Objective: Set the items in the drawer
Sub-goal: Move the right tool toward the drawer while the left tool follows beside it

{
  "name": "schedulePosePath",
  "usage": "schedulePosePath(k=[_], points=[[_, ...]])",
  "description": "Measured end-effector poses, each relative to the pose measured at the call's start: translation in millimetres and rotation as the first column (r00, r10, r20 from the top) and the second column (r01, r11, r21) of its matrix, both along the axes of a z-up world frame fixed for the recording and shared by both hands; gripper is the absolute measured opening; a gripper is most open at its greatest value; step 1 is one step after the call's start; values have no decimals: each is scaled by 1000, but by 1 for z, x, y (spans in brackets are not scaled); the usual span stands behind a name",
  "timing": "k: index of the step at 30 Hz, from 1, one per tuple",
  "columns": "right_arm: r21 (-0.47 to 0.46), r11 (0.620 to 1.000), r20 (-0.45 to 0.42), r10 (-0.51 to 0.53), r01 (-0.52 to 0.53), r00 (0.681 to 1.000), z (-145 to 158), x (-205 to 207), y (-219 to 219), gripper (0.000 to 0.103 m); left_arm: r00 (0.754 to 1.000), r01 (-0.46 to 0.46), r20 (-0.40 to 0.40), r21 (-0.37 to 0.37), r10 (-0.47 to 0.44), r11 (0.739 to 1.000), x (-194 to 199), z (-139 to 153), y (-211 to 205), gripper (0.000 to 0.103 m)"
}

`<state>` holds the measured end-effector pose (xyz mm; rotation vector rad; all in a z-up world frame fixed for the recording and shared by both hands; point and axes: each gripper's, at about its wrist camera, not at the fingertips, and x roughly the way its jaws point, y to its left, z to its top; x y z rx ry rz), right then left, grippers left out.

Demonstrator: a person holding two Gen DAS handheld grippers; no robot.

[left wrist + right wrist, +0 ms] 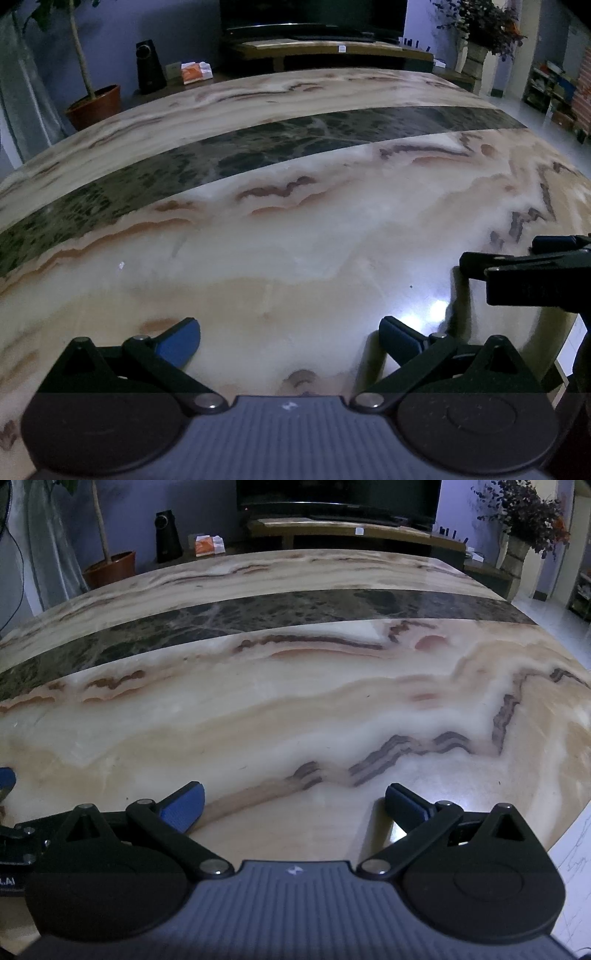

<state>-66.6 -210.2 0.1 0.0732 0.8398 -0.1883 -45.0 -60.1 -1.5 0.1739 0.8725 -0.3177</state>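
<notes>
Left black two-finger gripper with blue pads [290, 338] and right black two-finger gripper with blue pads [293, 803] both spread wide, empty, hovering side by side over the bare cream-veined marble table with a dark band [295, 686], probably a ready pose. No drawer or items visible; dim lighting, so possibly below the edge.

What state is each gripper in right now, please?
Left gripper: open, holding nothing, above the marble table.
Right gripper: open, holding nothing.
</notes>
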Motion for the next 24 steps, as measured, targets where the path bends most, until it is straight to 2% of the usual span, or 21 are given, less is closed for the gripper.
schedulePosePath(k=[10, 15, 24], points=[[-2, 1000, 17, 7, -7, 1000, -1, -5, 1, 103, 1000, 14, 8, -4, -14, 1000, -14, -1, -1, 103], [-6, 999, 34, 45, -45, 998, -2, -25, 6, 103, 999, 24, 21, -9, -24, 1000, -33, -2, 0, 103], [4, 997, 55, 82, -83, 995, -3, -86, 7, 103, 998, 5, 61, -15, -4, 1000, -84, -4, 7, 102]])
